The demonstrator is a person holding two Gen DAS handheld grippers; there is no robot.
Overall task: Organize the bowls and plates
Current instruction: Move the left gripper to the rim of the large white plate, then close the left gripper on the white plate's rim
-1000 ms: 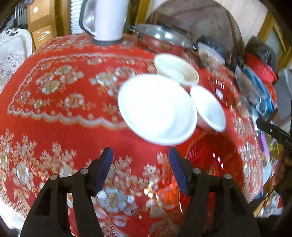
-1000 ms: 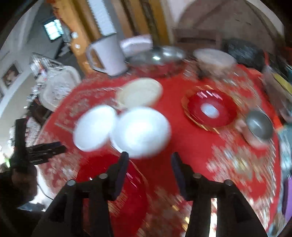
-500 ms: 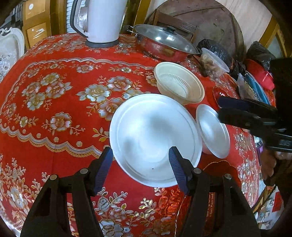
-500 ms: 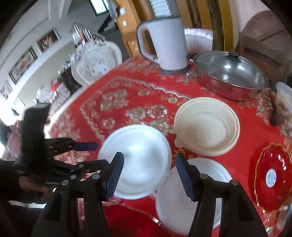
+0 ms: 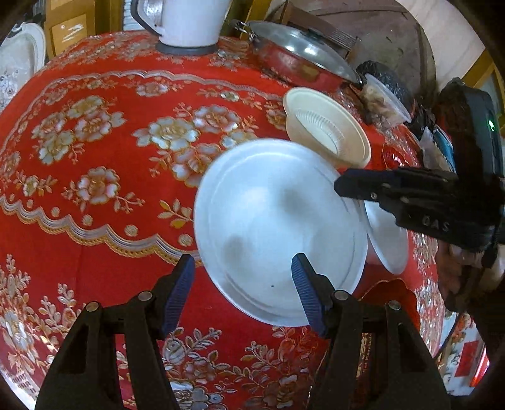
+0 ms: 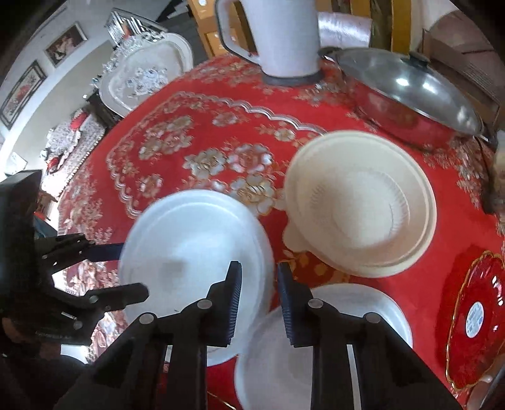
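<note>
kettle [image 5: 189,22] top cut off

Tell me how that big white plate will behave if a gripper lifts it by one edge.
The big white plate looks rigid, so it should lift without flexing. Its glossy surface may slip between the fingers. Held at one rim, it will probably tilt downward.

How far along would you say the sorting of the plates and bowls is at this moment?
Early. Nothing looks stacked yet: the cream bowl, the large white plate and the smaller white dish all sit separately on the red tablecloth. In hand: the right gripper straddles the large plate's rim, jaws narrowed; the left gripper hovers open. All grouping remains.
</note>
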